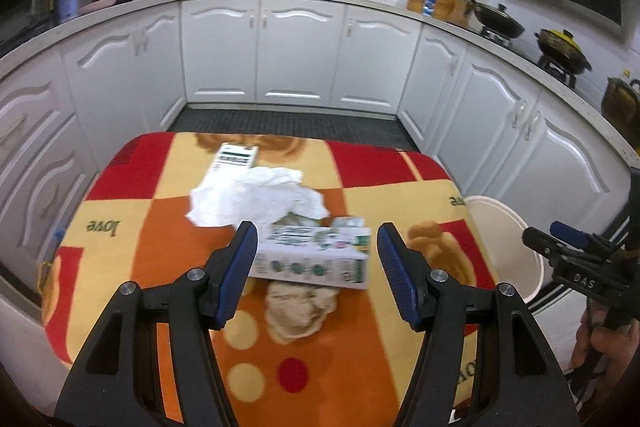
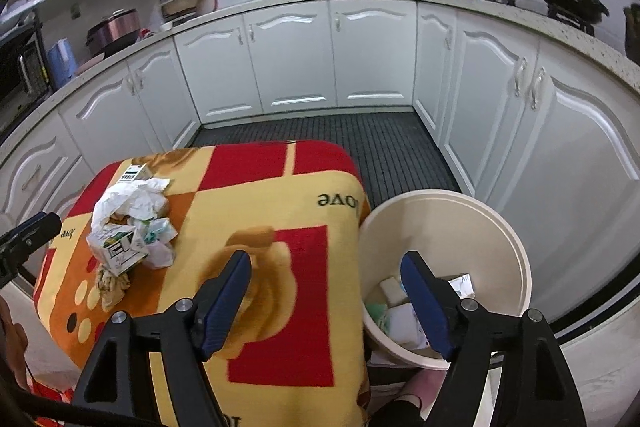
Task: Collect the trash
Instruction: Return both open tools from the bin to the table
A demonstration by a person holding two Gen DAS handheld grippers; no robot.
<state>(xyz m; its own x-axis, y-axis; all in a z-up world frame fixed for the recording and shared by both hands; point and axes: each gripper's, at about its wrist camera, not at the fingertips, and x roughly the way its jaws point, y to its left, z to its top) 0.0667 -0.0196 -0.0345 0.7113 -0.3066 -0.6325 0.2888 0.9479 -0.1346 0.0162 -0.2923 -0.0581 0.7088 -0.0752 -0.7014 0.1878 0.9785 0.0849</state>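
Note:
On the table with the red, orange and yellow cloth (image 1: 168,247) lies a pile of trash: a white and green carton (image 1: 312,261), a crumpled white plastic bag (image 1: 256,201), a beige crumpled paper (image 1: 300,309) and a second carton (image 1: 234,157) farther back. My left gripper (image 1: 316,255) is open, with the near carton between its fingers. My right gripper (image 2: 326,291) is open and empty, over the table's right edge and the cream bin (image 2: 500,223), which holds several pieces of trash. The pile also shows in the right wrist view (image 2: 128,235).
White kitchen cabinets (image 1: 300,55) wrap around the back and both sides. A dark ribbed floor mat (image 2: 360,139) lies beyond the table. The bin (image 1: 508,227) stands on the floor at the table's right side. The right gripper (image 1: 576,255) shows at the right of the left wrist view.

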